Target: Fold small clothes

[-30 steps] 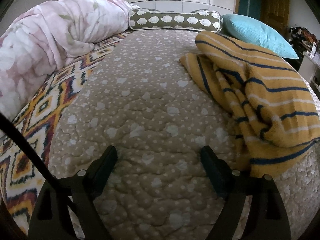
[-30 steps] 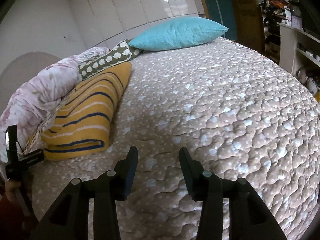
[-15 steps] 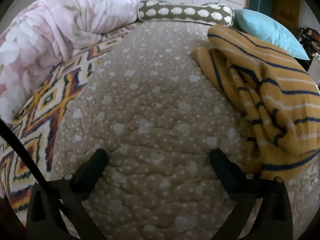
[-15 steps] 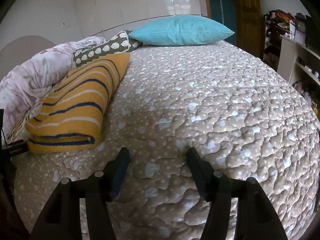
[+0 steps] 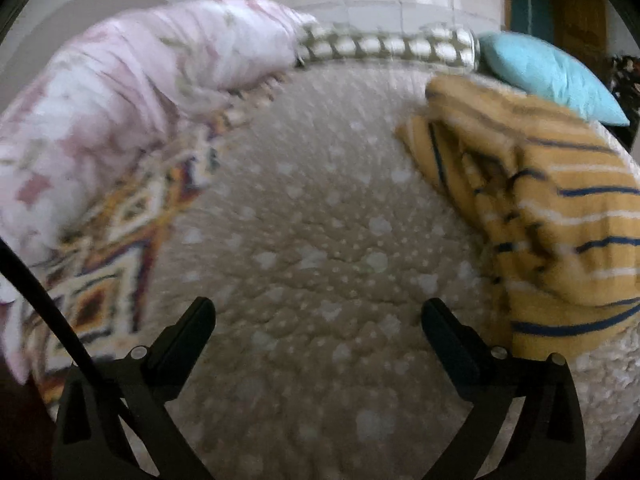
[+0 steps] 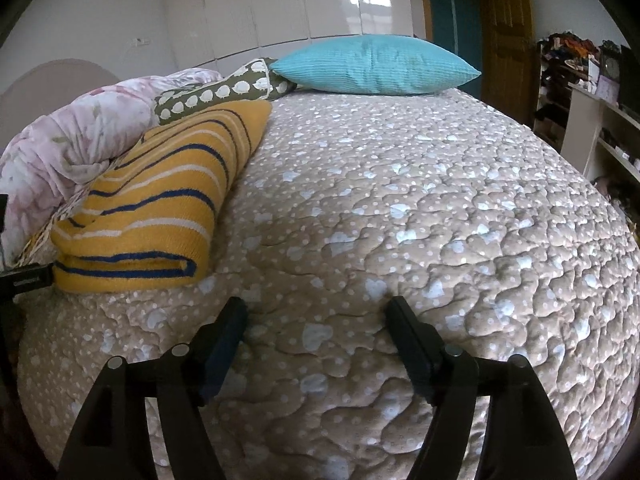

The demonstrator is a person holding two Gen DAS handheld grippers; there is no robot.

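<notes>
A folded yellow garment with blue and white stripes (image 5: 560, 216) lies on the beige quilted bed (image 5: 312, 240), to the right in the blurred left wrist view. It also shows at the left in the right wrist view (image 6: 160, 200). My left gripper (image 5: 318, 320) is open and empty over bare quilt, left of the garment. My right gripper (image 6: 316, 316) is open and empty over the quilt (image 6: 440, 220), to the right of the garment's near end.
A pink floral duvet (image 5: 100, 120) and a patterned blanket (image 5: 120, 240) lie along the left. A green bolster (image 6: 224, 92) and a turquoise pillow (image 6: 372, 64) lie at the head. Shelves (image 6: 600, 120) stand at the right.
Both grippers have opened wider. The left view has pulled back and tilted up, now blurred. The right view has drawn back slightly. The garment has not moved.
</notes>
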